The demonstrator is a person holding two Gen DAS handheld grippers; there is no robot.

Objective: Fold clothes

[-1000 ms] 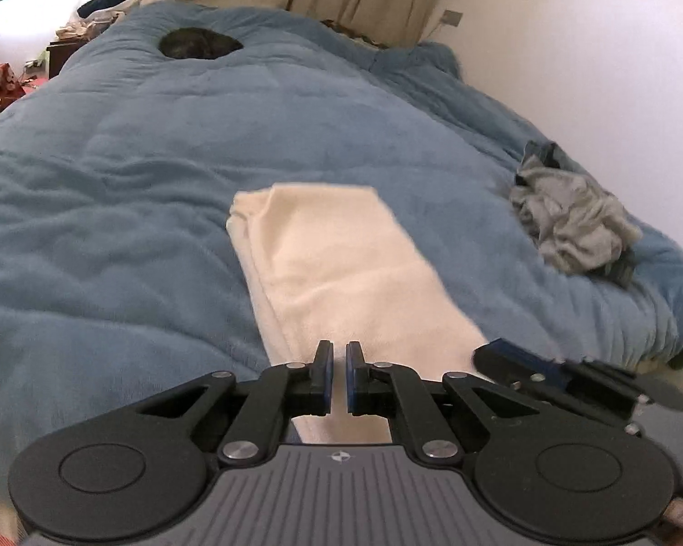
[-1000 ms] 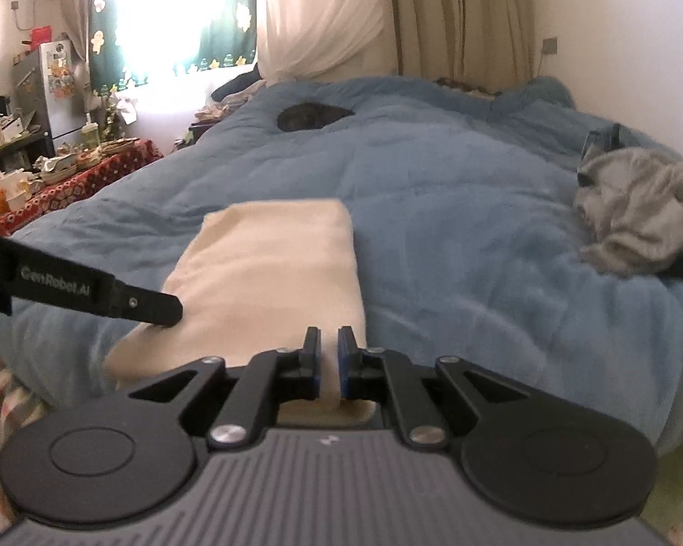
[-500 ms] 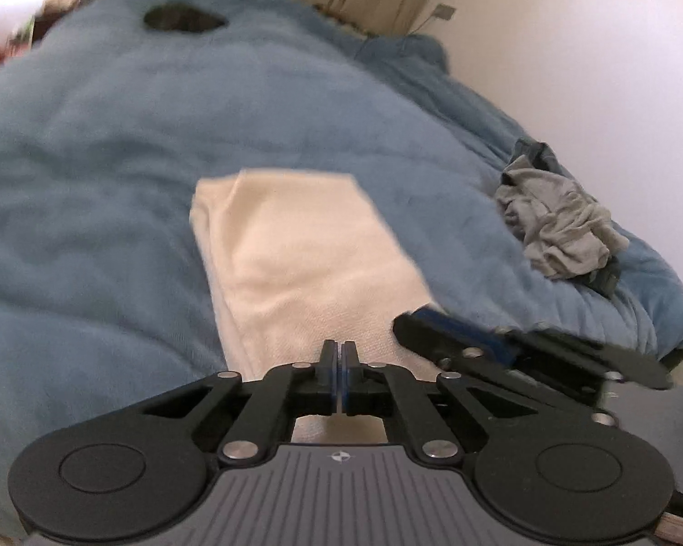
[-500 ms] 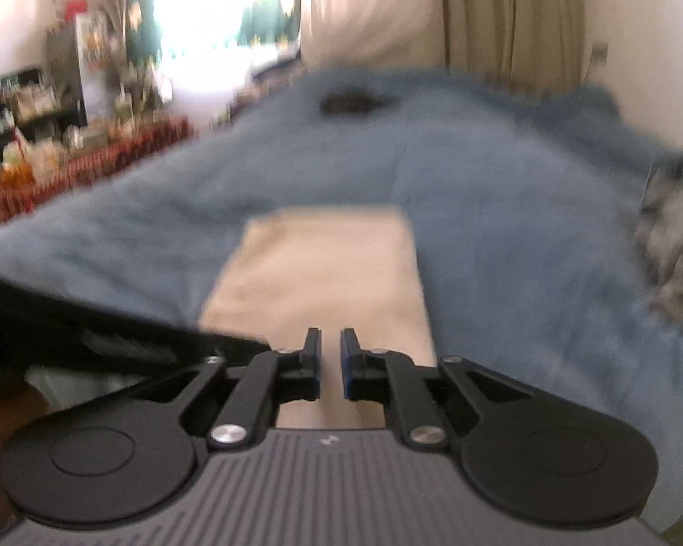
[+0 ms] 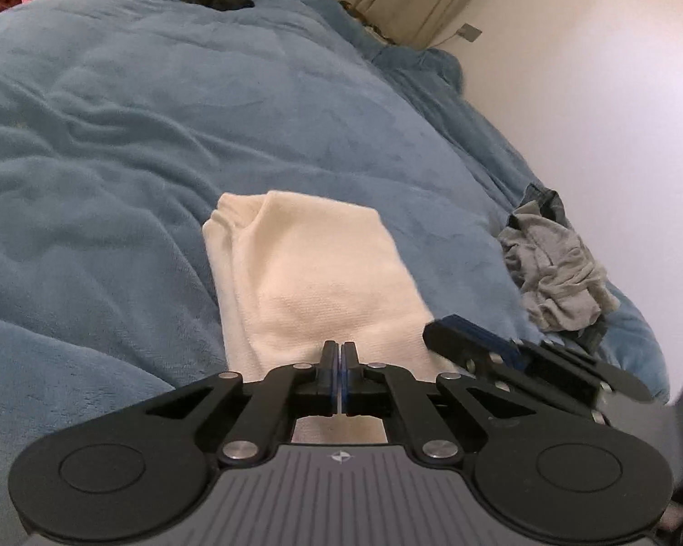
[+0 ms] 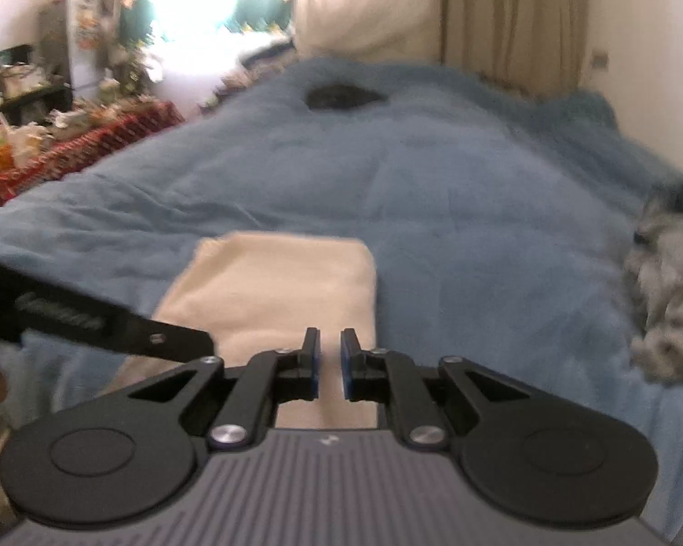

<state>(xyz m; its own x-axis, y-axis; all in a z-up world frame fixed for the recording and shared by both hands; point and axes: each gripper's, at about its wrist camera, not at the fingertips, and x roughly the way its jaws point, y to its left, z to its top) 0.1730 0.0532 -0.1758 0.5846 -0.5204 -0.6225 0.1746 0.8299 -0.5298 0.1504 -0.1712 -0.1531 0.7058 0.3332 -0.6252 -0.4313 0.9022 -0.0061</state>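
Left wrist view: a cream garment [image 5: 323, 282], folded into a long narrow rectangle with a fine waffle-like knit, lies flat on the blue bedspread [image 5: 159, 145] at lower centre of the frame; a second folded layer shows along its left edge, rounded at the far corner. The left hand-held gripper [image 5: 340, 355] sits at the bottom centre over the garment's near end, its jaws pressed together with only a hairline gap; whether they pinch cloth cannot be told. The right hand-held gripper [image 5: 455, 332] enters from the lower right, beside the garment's right edge. A crumpled grey garment [image 5: 555, 273] lies at right, well apart, near the white wall [image 5: 592, 91].

Right wrist view (blurred): the same cream rectangle [image 6: 277, 282] at lower centre; the right hand-held gripper [image 6: 330, 350] hovers over its near end, jaws slightly parted with nothing visibly between the pads
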